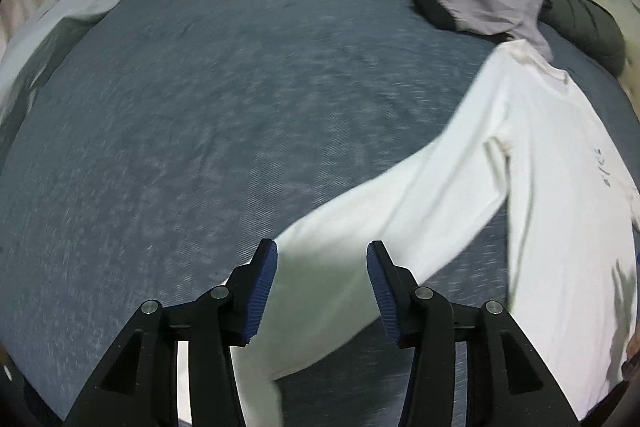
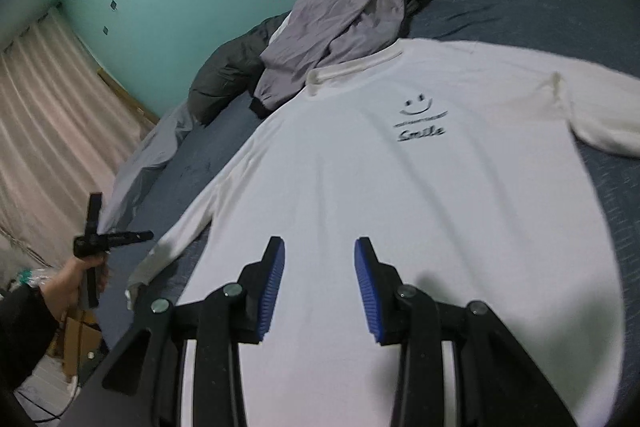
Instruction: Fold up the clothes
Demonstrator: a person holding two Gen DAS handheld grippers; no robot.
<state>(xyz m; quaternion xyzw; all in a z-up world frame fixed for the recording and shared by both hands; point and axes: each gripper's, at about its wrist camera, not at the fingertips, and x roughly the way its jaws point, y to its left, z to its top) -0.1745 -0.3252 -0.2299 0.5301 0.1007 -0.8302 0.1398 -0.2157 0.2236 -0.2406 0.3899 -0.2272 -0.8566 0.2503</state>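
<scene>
A white long-sleeved shirt [image 2: 400, 187] lies flat on the blue bed [image 1: 200, 127] — its left sleeve [image 1: 380, 227] runs diagonally under the empty, open left gripper [image 1: 322, 291]; the right gripper [image 2: 320, 283], open too, hovers over the hem.

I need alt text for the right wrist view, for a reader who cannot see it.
A white long-sleeved shirt printed "Smile" lies flat on a blue bed, under the open right gripper. A grey garment lies beyond the collar.
</scene>
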